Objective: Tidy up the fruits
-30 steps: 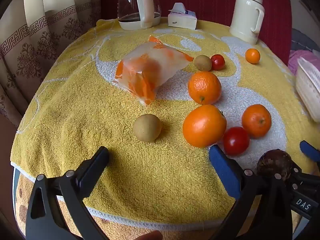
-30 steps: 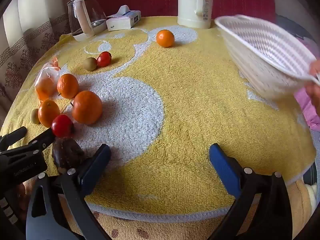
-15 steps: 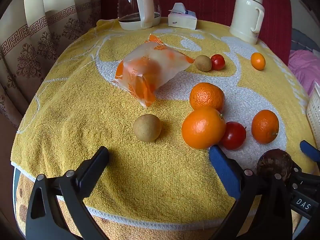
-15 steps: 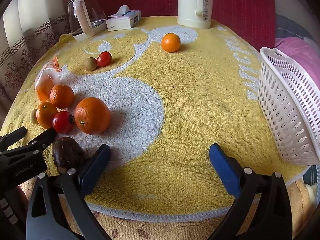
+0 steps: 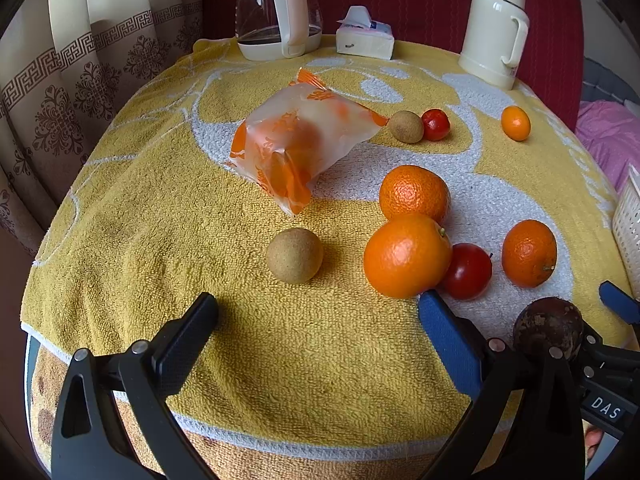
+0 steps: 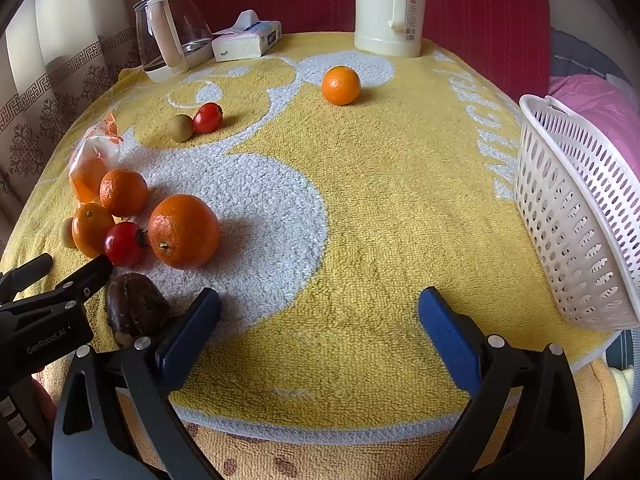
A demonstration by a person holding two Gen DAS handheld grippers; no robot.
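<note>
Fruits lie on a yellow-and-white towel (image 5: 160, 208). In the left wrist view a brown round fruit (image 5: 294, 255) sits ahead of my open, empty left gripper (image 5: 318, 320). Two oranges (image 5: 407, 255) (image 5: 414, 193), a red tomato (image 5: 466, 271) and a third orange (image 5: 529, 253) cluster to the right. A dark passion fruit (image 5: 548, 328) lies near the front edge, beside my right gripper. My right gripper (image 6: 319, 312) is open and empty over bare towel. The white basket (image 6: 576, 240) rests tilted at the right edge. A lone small orange (image 6: 341, 85) sits far back.
A plastic bag with an orange inside (image 5: 296, 148) lies mid-left. A small brown fruit (image 5: 406, 127) and a tomato (image 5: 436, 124) sit behind it. A glass kettle (image 5: 278, 8), tissue pack (image 5: 365, 36) and cream thermos (image 5: 496, 28) stand along the back edge. Curtains hang at left.
The white basket came down from the air to rest tilted at the table's right edge. The oranges and tomato near the front rolled and bunched closer together. Both grippers stayed put.
</note>
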